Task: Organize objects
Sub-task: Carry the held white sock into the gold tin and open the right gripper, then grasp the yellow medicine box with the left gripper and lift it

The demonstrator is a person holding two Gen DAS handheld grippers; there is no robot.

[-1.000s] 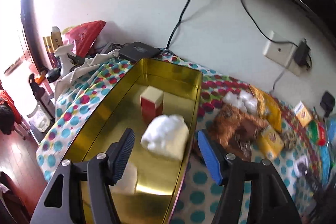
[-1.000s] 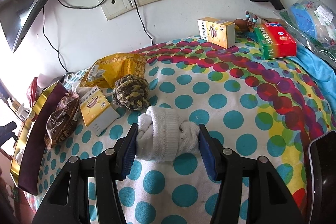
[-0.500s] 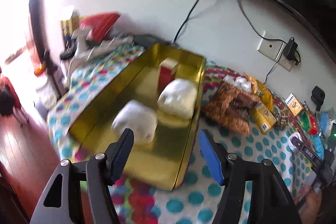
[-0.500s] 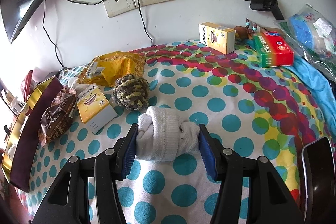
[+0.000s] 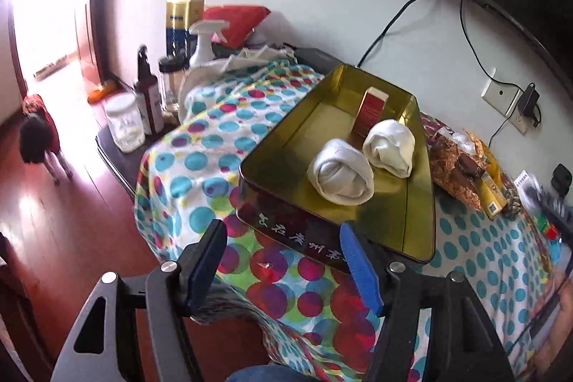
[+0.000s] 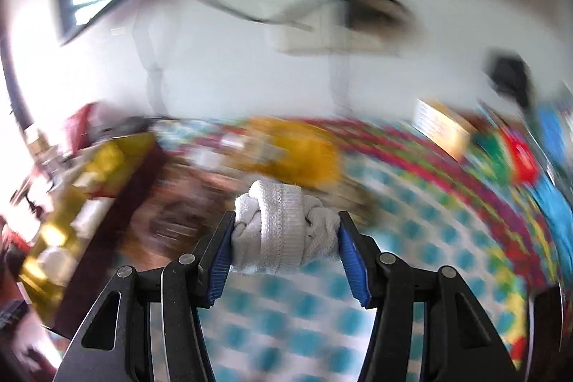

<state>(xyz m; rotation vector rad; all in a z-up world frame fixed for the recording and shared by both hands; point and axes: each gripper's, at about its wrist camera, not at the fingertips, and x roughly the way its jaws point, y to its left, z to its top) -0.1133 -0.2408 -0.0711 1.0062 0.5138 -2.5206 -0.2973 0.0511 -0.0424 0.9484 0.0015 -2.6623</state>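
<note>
Our right gripper [image 6: 286, 247] grips a sock roll [image 6: 283, 231]; left gripper [image 5: 286, 260] is opening, empty. We should lower the roll gently into the tin [image 5: 404, 228].

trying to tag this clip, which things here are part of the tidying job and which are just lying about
Part of the job:
- gold tin
- two rolled white socks and red box inside it
- rolled white sock clamped in the right hand-held gripper
- left hand-held gripper, jaws opening, nothing between them

Just lying about:
- spray bottle
- brown bottle
- white jar
- wall socket
</note>
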